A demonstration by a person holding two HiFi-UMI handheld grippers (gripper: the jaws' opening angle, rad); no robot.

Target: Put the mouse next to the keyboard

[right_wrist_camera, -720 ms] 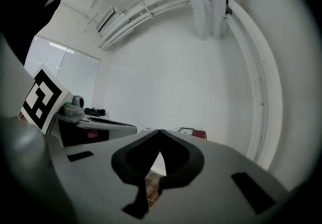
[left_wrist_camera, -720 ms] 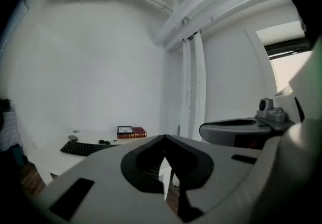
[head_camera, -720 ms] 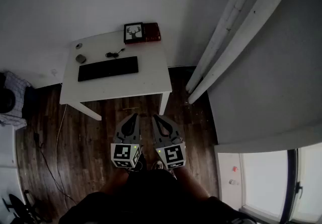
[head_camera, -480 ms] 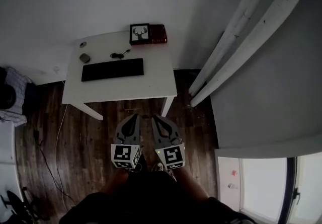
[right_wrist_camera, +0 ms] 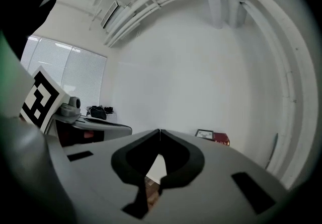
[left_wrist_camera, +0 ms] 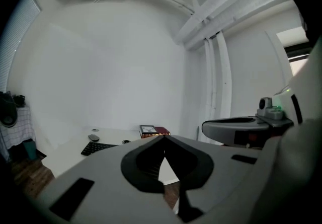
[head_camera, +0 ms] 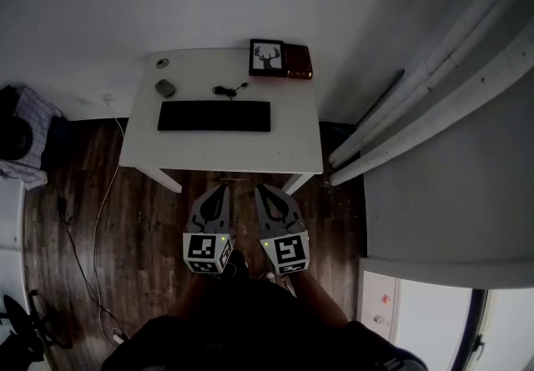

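Table [head_camera: 292, 144]: front strip before the keyboard [head_camera: 214, 116] is bare, open from the floor side. The top right of the keyboard is bare to the edge. Behind the keyboard: mouse [head_camera: 165, 87] near its left end, apart from it; cable [head_camera: 228, 92] at mid-length. Frame [head_camera: 267, 57] and red box [head_camera: 299, 62] block the back right corner. Small disc [head_camera: 162, 62] at back left.
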